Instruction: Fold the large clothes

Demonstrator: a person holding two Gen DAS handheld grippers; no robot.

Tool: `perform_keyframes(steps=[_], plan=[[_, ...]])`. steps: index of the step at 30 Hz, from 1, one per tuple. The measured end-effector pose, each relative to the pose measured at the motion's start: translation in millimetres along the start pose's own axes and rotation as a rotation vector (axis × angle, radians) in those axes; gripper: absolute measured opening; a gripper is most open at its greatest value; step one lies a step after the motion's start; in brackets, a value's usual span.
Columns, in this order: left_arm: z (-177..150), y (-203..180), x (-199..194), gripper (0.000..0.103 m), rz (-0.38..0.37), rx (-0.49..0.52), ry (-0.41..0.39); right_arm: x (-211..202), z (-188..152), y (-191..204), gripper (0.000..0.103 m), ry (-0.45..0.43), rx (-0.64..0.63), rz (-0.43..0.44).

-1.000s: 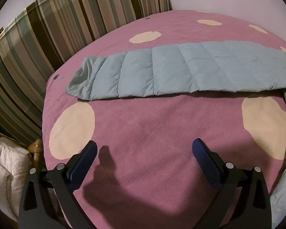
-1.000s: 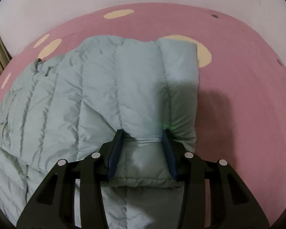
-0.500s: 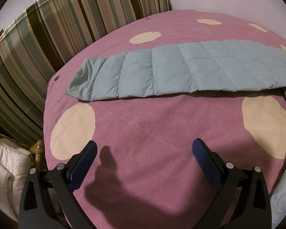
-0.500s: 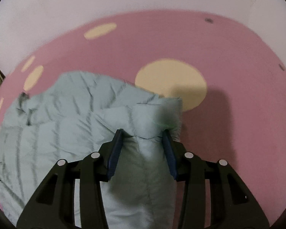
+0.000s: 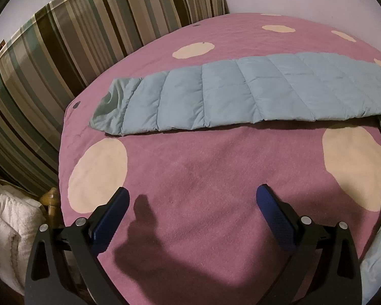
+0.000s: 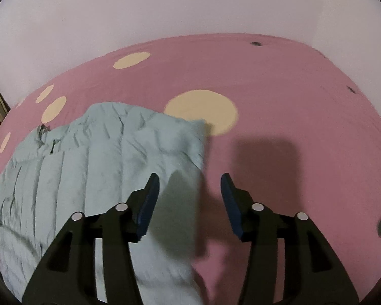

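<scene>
A pale blue quilted puffer jacket lies on a pink bedspread with cream dots. In the left wrist view its long sleeve point(image 5: 241, 96) stretches across the bed, cuff at the left. My left gripper point(image 5: 191, 193) is open and empty, hovering over bare bedspread well short of the sleeve. In the right wrist view the jacket body point(image 6: 89, 167) lies at the left with its other sleeve folded over it. My right gripper point(image 6: 190, 180) is open and empty just above the jacket's right edge.
The pink bedspread point(image 5: 216, 178) fills both views. A striped cushion or headboard point(image 5: 63, 38) runs along the far left. A white blanket point(image 5: 7, 223) and a wooden bedpost point(image 5: 50, 195) sit off the bed's left corner. A pale wall point(image 6: 190, 5) stands behind the bed.
My right gripper carried the sleeve end over the jacket body, then opened and let it go. It has pulled back. The left gripper has stayed still and open.
</scene>
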State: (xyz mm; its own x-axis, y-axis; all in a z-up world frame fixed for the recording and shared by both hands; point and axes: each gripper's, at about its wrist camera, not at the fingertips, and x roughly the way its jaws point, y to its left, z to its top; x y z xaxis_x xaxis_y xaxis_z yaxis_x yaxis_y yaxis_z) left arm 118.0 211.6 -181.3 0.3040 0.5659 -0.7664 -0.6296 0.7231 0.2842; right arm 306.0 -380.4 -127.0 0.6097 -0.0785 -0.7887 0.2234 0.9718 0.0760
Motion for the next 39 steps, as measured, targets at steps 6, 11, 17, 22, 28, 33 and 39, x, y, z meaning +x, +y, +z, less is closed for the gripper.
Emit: perform_keyframes(steps=[6, 11, 17, 22, 28, 33, 39], plan=[[0.5, -0.8, 0.1, 0.099, 0.003, 0.001, 0.000, -22.4, -51.2, -37.1, 0.056, 0.054, 0.044, -0.055], [0.8, -1.1, 0.2, 0.099, 0.009, 0.006, -0.002, -33.6, -92.7, -40.4, 0.056, 0.058, 0.022, -0.115], [0.7, -2.7, -1.0, 0.099, 0.017, 0.012, -0.005, -29.0, -115.0, -44.5, 0.057, 0.080, 0.037, -0.106], [0.8, -2.5, -0.7, 0.099, 0.017, 0.012, -0.005, -25.7, -121.5, -39.4, 0.061, 0.059, -0.002, -0.143], [0.3, -3.8, -1.3, 0.099, 0.019, 0.014, -0.006, -24.5, -125.6, -39.3, 0.064, 0.039, -0.006, -0.159], [0.5, -3.3, -1.1, 0.099, 0.018, 0.013, -0.006, -29.7, -125.3, -38.2, 0.065, 0.026, -0.010, -0.176], [0.7, -3.9, -1.2, 0.099, 0.021, 0.016, -0.007, -55.5, -96.5, -16.9, 0.065, -0.022, -0.003, -0.123]])
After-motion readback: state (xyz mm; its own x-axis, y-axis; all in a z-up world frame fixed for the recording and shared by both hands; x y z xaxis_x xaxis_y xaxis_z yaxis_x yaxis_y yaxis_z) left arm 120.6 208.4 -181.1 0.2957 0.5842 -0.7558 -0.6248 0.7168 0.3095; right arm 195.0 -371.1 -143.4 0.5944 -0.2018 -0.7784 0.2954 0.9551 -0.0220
